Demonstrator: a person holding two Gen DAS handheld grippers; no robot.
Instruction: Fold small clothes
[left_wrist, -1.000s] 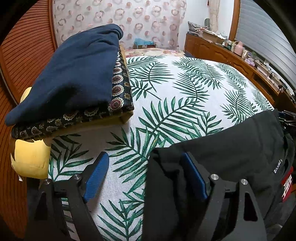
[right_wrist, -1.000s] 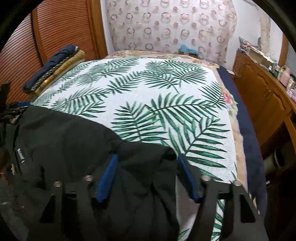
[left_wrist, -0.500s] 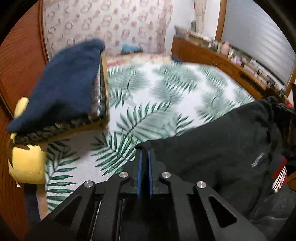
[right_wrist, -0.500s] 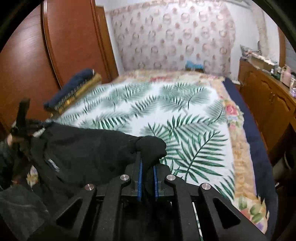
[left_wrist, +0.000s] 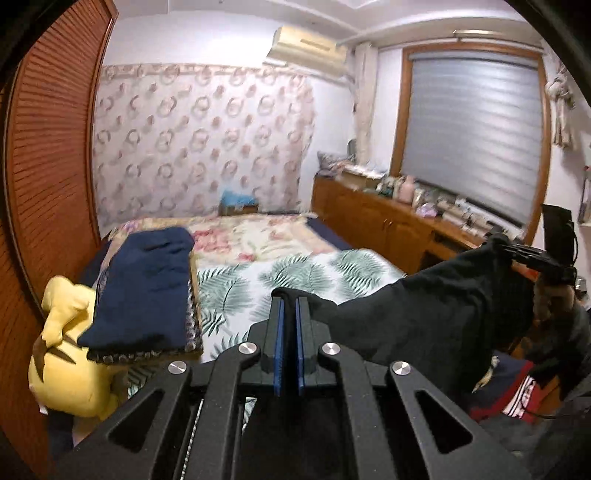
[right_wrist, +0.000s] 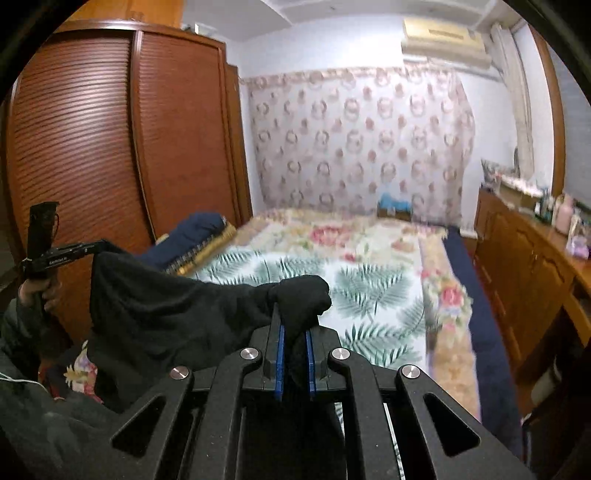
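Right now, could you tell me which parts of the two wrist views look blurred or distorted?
Left wrist view: sharp gripper, smeared leaf-print bedspread and window blind, bowed wardrobe. Right wrist view: similar blur across the bedspread; black garment stays fairly crisp.

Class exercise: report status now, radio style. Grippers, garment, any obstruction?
Left gripper and right gripper both shut on the black garment. Garment stretched between them above the bed. Folded stack off to the side, path clear.

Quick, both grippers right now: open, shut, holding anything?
Left gripper: shut on the black garment.
Right gripper: shut on the same garment's other end.
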